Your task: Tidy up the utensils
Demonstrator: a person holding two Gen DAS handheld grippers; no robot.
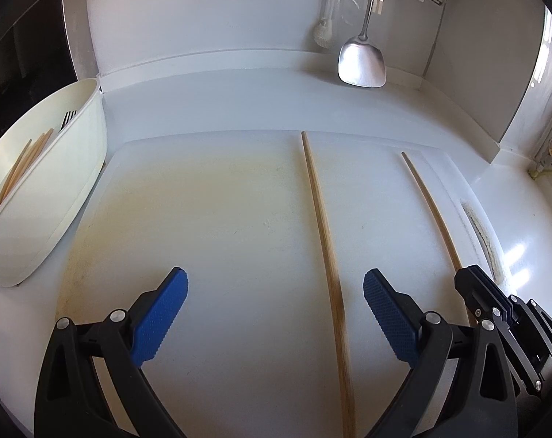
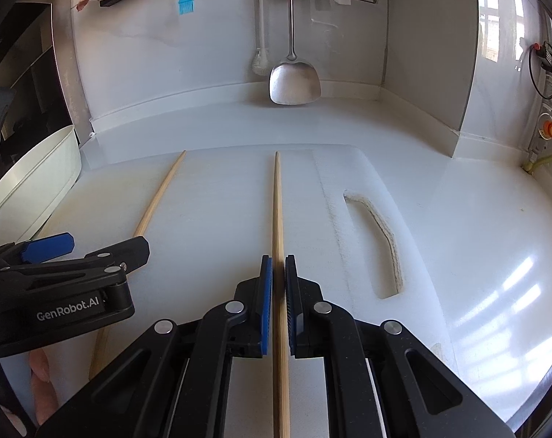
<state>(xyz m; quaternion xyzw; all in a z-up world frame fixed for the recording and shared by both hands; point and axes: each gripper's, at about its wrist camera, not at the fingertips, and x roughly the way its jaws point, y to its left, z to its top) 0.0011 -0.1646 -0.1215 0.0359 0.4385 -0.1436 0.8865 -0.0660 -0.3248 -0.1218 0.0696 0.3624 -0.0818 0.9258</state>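
right now the right hand-held gripper is pinching one long thin pale wooden chopstick between its blue pads, jaws pressed together on the shaft partway along its length, with the tip running forward over the white plastic cutting board on the white bench; whether that tip is touching the board or just above it i cannot tell. the left hand-held gripper is spread wide and holds nothing, hovering over the board with the second loose wooden chopstick lying flat between its fingers, nearer the right one. these sticks look light, stiff and smooth, so i judge they will roll or swivel in a pinch; taking hold around the middle, square across the shaft, should keep one from tipping, and since it lies flat the pads must come down to the board on either side of it. off to the left sits a cream oval plastic utensil tub, touching the board's edge. counting up: two chopsticks out on the board, one gripped and one free; about three more wooden sticks in the tub, though they overlap; one dark fork poking up there; one steel spatula hanging at the back wall.
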